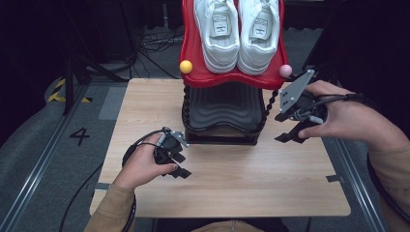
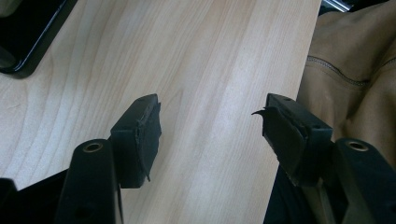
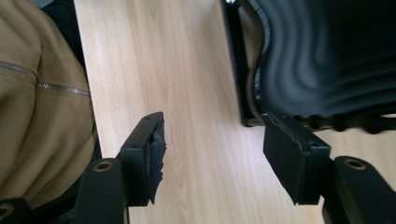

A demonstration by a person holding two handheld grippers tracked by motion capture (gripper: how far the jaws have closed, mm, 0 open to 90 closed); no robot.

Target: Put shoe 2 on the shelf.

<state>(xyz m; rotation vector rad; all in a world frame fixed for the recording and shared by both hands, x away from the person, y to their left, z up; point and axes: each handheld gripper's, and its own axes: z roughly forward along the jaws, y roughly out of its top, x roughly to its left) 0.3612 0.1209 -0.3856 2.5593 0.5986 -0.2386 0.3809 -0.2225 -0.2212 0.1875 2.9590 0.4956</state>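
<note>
Your right gripper point(image 1: 288, 126) hangs empty, jaws wide, just beside the black lower tray point(image 1: 222, 108) of the shoe rack. The white shoes point(image 1: 239, 34) sit above it on the red shelf point(image 1: 192, 53), apparently placed. Your left gripper point(image 1: 178, 163) rests wide and empty on the table point(image 1: 241, 179). Judged next: withdraw.

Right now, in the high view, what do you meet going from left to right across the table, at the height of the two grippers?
Left gripper, resting on the wooden table → black lower shelf of the shoe rack → right gripper, jaws open, held just right of the rack.
</note>
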